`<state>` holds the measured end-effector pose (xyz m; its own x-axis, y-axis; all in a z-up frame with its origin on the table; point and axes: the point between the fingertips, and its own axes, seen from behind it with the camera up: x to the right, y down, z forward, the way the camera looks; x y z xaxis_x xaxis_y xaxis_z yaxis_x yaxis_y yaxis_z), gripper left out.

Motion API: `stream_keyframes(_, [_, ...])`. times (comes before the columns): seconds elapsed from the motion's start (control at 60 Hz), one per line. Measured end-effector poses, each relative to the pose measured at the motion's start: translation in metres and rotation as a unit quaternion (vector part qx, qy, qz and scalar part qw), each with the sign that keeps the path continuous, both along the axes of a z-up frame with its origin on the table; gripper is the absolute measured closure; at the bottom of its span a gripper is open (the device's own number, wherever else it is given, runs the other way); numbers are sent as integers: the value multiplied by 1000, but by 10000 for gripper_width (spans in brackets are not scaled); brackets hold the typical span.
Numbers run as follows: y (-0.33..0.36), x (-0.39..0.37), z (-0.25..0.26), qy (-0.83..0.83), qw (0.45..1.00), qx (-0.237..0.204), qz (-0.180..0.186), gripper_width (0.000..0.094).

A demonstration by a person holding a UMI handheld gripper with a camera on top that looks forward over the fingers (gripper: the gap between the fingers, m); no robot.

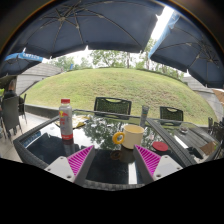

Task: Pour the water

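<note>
One clear bottle, red cap, orange label; gripper open.

Single claw-mounted view, low above the glass table, facing outward toward the grassy slope.

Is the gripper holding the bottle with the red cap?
No. The bottle stands by itself on the glass table, off to the side beyond the open gripper, whose fingers hold nothing.
</note>
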<state>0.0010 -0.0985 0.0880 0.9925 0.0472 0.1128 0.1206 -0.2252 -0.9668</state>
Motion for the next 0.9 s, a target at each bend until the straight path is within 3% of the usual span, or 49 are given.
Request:
stream_keyframes(0.167, [7,-58,7,-8,999,5,44,110])
stream_keyframes(0.3, [34,-126,16,22,994,12,102,111])
stream_keyframes(0.5, [103,-206,22,52,989,23,134,112])
stream_keyframes(0.717, [182,-231,15,37,995,46,83,141])
stream_keyframes(0.767, [194,-230,18,36,995,60,71,233])
stream_keyframes(0.8, [199,-228,17,35,995,63,62,405])
stream_keyframes(0.9, [197,-222,19,44,995,84,38,490])
